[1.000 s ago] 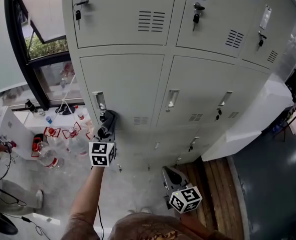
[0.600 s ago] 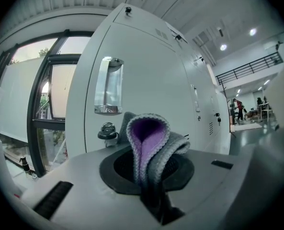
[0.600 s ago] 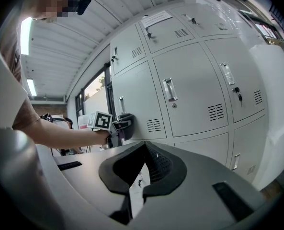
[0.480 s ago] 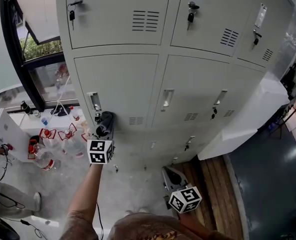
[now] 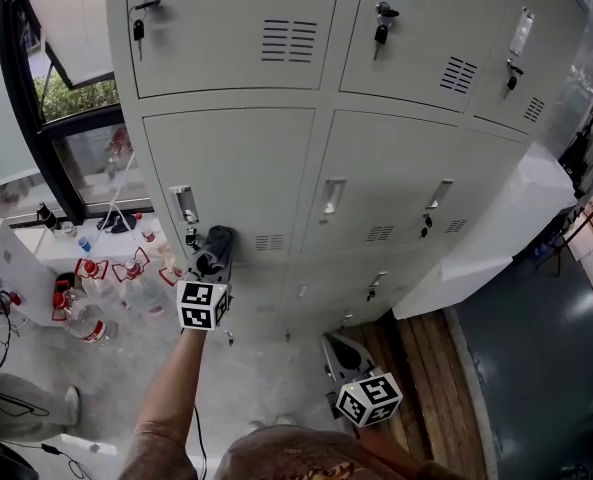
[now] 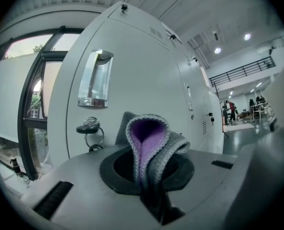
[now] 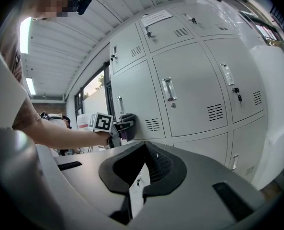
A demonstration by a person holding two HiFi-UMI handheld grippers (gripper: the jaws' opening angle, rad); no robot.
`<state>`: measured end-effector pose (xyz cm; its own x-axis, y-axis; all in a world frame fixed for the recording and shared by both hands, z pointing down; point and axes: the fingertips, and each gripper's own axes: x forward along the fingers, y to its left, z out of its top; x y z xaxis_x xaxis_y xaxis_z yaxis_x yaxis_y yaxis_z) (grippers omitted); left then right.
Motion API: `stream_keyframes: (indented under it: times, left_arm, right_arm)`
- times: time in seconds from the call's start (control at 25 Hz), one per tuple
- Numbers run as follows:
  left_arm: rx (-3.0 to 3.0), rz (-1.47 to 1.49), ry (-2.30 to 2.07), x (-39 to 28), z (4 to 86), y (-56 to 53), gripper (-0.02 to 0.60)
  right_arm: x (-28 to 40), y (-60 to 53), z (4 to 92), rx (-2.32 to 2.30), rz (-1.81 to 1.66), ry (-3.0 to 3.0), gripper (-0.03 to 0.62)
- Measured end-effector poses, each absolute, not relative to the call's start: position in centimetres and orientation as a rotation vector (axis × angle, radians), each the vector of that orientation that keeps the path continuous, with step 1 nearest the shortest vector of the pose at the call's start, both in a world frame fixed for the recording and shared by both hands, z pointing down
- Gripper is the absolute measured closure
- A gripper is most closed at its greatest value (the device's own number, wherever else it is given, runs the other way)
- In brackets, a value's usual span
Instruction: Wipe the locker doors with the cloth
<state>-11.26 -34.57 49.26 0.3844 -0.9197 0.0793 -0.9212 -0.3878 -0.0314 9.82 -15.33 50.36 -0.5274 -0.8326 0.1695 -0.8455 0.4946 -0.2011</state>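
My left gripper is shut on a folded cloth, which looks dark from above and grey with a purple inner side up close. The cloth is pressed against the middle-row left locker door, just right of and below its chrome handle and its key. My right gripper hangs low in front of the bottom lockers, shut with nothing in it. In the right gripper view the left gripper and its cloth touch the door.
Several more locker doors with handles and keys surround the one being touched. Several red-capped bottles stand on the floor at the left below a window. A white ledge and wooden boards lie at the right.
The left gripper and cloth have slid slightly to the right along the door, away from the handle. The right gripper has stayed where it was.
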Motion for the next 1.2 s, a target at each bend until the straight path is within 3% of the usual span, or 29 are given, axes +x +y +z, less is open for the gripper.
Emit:
stream_keyframes:
  times: [1.2]
  left_arm:
    - [2.704, 0.097, -1.453, -1.1, 49.9, -35.9, 0.540]
  right_arm:
    - [14.6, -13.9, 50.3, 1.693, 0.408, -2.554, 0.595]
